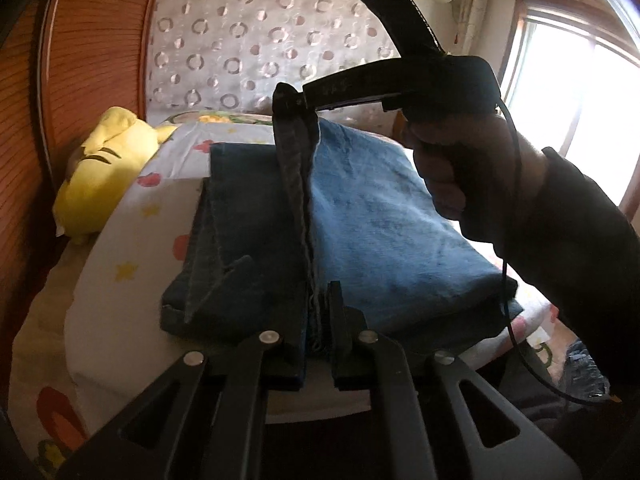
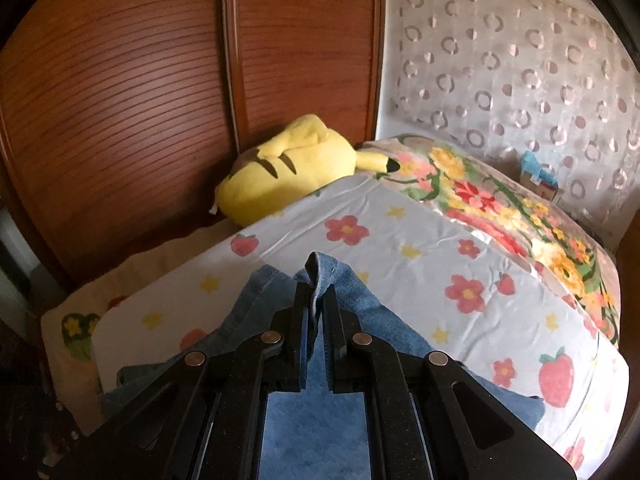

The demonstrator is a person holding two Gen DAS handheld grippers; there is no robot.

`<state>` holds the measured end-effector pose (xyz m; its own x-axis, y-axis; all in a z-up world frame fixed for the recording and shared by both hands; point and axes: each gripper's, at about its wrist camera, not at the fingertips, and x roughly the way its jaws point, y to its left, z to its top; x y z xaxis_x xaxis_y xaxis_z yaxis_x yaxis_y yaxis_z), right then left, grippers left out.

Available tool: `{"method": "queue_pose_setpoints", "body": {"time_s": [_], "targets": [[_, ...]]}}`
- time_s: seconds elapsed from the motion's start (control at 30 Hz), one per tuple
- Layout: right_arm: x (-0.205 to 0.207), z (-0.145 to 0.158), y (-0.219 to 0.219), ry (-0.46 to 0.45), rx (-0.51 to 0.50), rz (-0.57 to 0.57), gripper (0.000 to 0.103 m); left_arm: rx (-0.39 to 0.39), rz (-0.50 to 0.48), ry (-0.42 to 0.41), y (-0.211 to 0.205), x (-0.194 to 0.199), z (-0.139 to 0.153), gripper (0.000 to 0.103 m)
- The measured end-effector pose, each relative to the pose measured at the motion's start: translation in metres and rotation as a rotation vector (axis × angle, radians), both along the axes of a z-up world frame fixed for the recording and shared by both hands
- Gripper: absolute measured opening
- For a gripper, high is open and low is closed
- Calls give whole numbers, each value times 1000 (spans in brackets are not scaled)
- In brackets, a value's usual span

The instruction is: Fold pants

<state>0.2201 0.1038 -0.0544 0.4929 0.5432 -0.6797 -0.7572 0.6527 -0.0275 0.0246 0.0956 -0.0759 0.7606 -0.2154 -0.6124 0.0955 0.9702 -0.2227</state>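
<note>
The blue denim pants [image 1: 380, 220] lie folded on the flower-print bed sheet [image 1: 132, 216]. A dark hem edge rises from them, stretched taut between both grippers. My left gripper [image 1: 318, 320] at the bottom of the left wrist view is shut on the near end of that edge. My right gripper [image 1: 290, 100], held by a hand [image 1: 448, 176] in a dark sleeve, pinches the far end above the pants. In the right wrist view, the right gripper [image 2: 316, 292] is shut on a fold of pants [image 2: 260, 296], which drape down beneath it.
A yellow plush toy [image 2: 288, 168] lies at the bed's far left, against a wooden slatted wardrobe [image 2: 120, 100]. A floral quilt [image 2: 500, 200] covers the far end of the bed. A circle-patterned curtain [image 1: 260, 32] hangs behind, with a bright window [image 1: 560, 80] to the right.
</note>
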Motion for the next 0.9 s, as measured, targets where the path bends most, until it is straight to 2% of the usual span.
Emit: {"method": "queue_pose_setpoints", "body": {"time_s": [0.07,0.2,0.23,0.27,0.3,0.5,0.67,0.9], "targets": [[-1,-2,1,6,-3,-2,5,9,9,3,-1,-1,2,10],[-5,4,-9,11,22,-12,34,50,34,-8,-3,-3,10,14],[-8,6,-13,4,29,-16,40,59,40,-13,-1,-4,12,19],[-13,9,-18,-1,36,-18,42,64,49,-23,0,-5,16,26],[-16,12,-23,-6,38,-18,45,65,54,-27,2,-5,18,28],[-48,23,-62,-69,39,-36,46,91,69,-39,5,-3,24,36],[-67,26,-102,-60,77,-89,46,99,59,-37,0,3,27,43],[-85,17,-136,-60,68,-154,47,103,37,-36,-9,9,29,47]]}}
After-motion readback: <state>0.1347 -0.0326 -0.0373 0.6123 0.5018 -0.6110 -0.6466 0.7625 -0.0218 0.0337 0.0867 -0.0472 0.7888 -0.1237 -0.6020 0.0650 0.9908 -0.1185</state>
